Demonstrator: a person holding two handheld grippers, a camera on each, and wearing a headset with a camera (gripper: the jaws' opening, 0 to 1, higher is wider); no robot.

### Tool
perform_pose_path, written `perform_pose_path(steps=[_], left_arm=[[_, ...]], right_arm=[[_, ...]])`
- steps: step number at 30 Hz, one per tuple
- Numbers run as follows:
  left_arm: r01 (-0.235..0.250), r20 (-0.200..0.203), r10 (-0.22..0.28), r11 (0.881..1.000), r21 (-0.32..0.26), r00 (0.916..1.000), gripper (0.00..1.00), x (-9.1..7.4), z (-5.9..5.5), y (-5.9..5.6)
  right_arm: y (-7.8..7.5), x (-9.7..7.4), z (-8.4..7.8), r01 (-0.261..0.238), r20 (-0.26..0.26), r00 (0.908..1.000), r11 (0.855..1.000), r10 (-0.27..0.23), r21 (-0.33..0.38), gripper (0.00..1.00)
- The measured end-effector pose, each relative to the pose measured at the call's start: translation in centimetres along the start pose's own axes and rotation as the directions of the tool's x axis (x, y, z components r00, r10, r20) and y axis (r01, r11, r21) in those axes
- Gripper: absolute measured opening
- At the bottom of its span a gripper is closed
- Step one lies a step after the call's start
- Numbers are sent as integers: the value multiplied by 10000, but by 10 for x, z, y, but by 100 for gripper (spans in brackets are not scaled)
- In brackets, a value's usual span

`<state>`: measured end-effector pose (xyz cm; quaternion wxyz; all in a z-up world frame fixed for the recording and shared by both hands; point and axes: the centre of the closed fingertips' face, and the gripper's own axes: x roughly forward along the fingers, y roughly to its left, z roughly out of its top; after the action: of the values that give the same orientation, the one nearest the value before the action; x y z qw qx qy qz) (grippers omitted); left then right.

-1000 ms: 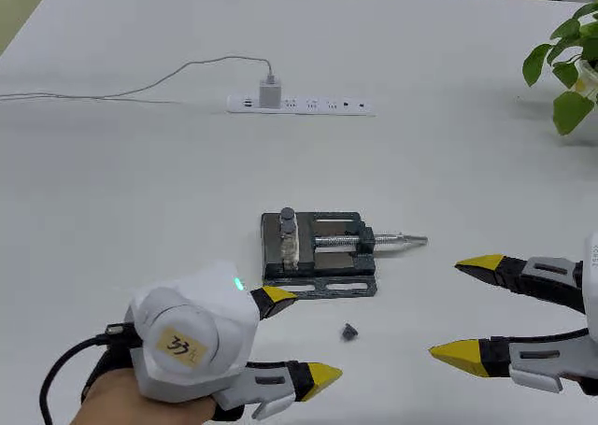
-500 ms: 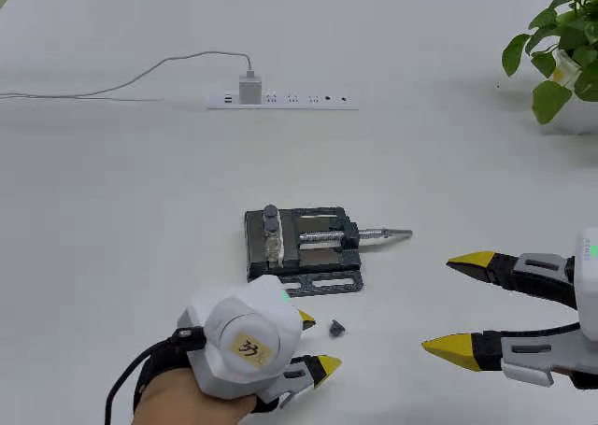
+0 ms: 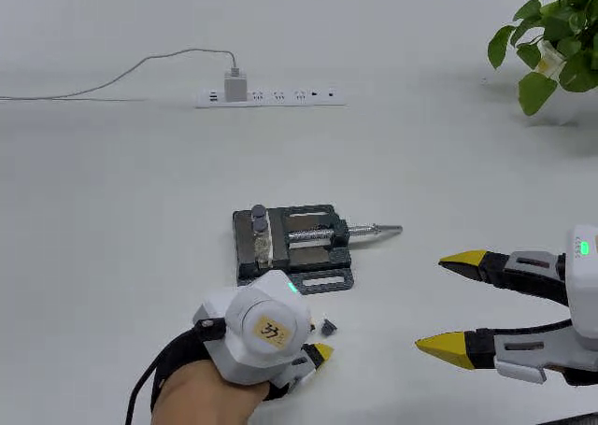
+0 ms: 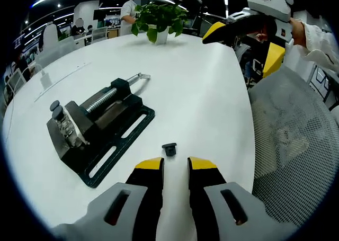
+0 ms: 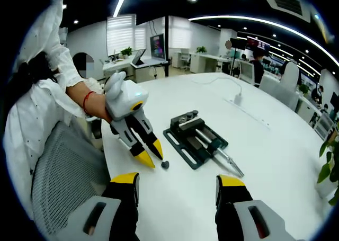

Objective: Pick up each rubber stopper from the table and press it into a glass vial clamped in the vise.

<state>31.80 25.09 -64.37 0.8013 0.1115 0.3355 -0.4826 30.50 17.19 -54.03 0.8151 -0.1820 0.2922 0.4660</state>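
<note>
- At five o'clock from vise (image 3: 291,247): loose stopper (image 3: 328,327).
- Left gripper (image 4: 175,164): sits just behind stopper, jaws slightly parted, empty.
- Right gripper (image 3: 430,303): hovers at three o'clock, jaws wide apart.

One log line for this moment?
left gripper: open, tips just short of loose stopper on table | right gripper: open, empty | vise: vial clamped
</note>
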Motion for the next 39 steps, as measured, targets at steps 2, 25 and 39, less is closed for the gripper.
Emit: perform_pose_path(steps=[2,25,39], left_arm=[[-39,-74,39,10000,-18,10000,14,3,0,1],[-270,-160,271,9996,102,9995,5,11,3,7],[-38,-322,58,9982,605,9995,4,0,1,6]], right_arm=[[0,1,-2,-5,-34,10000,10000,6,31,55],[-4,1,-4,58,-47,10000,9999,-57,152,54],[0,3,5,-68,41,10000,10000,68,37,54]])
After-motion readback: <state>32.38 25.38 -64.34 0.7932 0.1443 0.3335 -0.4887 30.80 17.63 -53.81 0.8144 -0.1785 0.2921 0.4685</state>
